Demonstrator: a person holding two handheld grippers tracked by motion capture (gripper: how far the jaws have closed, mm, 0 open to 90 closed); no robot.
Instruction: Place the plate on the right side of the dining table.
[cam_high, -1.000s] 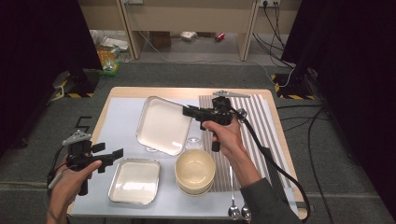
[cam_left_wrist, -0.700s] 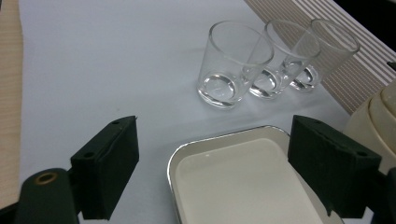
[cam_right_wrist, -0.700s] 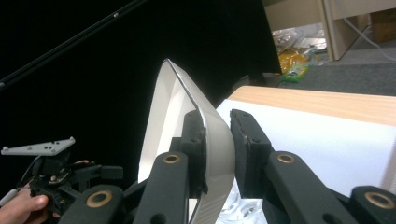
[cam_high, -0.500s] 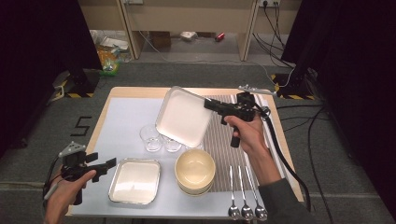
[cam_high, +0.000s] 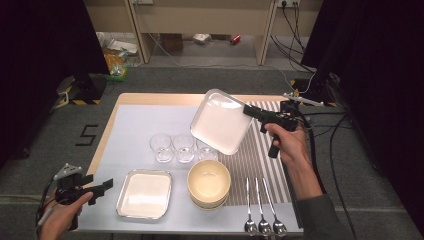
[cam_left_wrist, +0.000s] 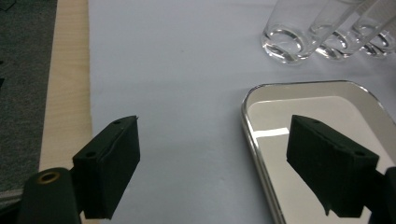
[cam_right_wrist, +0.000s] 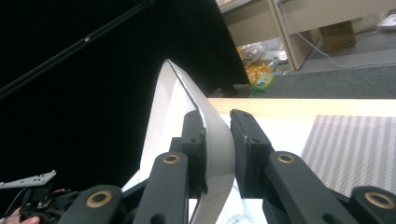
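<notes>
While carrying the white rectangular tray (cam_high: 220, 122) edge-up, clamps the right claw (cam_high: 247, 111) shut on one rim, with the tray tilted in the air above the three clear glasses (cam_high: 182, 146), toward the back right of the bench (cam_high: 135, 120). Looks mid-transfer; calls next for levelling and lowering clear of the glasses. Holds the left claw (cam_high: 102, 187) wide open and empty at the front left corner, just beside a second white tray (cam_high: 145, 194) lying flat.

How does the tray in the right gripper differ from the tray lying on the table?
The lifted tray is clamped at its rim by the right gripper, tilted in the air above the glasses; the flat tray rests on the table, untouched. The lifted tray looks larger. The open left gripper hovers beside the flat tray. Both are shiny rounded-corner rectangles.
</notes>
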